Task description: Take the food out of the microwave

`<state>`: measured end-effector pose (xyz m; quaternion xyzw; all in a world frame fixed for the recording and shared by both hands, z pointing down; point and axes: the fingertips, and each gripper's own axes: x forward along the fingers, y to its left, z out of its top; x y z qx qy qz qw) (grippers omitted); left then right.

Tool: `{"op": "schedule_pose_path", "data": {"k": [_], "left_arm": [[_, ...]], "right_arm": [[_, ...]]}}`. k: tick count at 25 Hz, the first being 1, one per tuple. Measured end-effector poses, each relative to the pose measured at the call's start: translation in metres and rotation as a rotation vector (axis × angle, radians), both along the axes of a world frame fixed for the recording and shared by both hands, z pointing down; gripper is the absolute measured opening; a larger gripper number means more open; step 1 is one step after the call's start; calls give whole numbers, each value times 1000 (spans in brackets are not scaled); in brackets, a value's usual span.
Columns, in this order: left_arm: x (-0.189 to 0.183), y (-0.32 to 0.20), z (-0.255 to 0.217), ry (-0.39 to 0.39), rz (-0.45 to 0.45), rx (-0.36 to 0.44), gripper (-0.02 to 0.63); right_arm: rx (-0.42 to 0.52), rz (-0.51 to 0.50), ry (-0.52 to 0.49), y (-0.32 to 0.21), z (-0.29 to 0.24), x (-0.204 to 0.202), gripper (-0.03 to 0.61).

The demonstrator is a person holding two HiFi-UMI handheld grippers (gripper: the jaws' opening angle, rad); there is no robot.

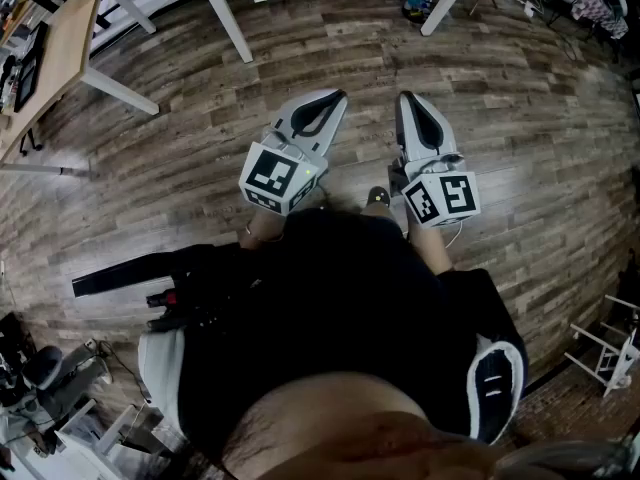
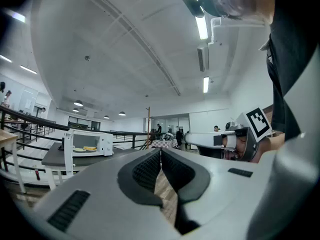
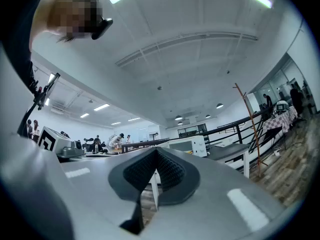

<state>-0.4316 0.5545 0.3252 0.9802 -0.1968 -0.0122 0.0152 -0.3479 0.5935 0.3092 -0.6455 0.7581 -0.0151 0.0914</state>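
Both left gripper (image 1: pixel 338 96) and right gripper (image 1: pixel 407 98) level over wide wood floor (image 1: pixel 520 98)

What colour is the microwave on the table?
White. The microwave shows best in the left gripper view.

A white microwave (image 2: pixel 104 144) stands upright on a dark grey tabletop (image 2: pixel 55 159) at the middle left of the left gripper view, its control panel on the right side. Yellow food (image 2: pixel 90 148) lies flat inside its pale cavity.
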Motion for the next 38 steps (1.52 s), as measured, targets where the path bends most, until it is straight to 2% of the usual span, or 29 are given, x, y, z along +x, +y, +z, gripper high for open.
{"op": "schedule_pose_path", "data": {"k": [6,11,19,28,33,38], "left_arm": [[-1,5,0,1,12,4,11],[-1,10,2,2,35,-5,11],[-1,11,11,2,31,-29,11],[24,-20,14,-27,6,-33,11],[40,-41,18,-49,-7,-57,11],[44,-75,9,-40,-60,-31,11]], "right_arm": [[0,12,-10,5,2,-1,0],[27,52,-13,12,-3,4,0],[81,43,-43,17,-9,9,0],[111,-32,-80,-25,-12,32,0],[77,-77,-112,-56,-3,48,0],[68,-118,-124,-94,-3,58,0]]}}
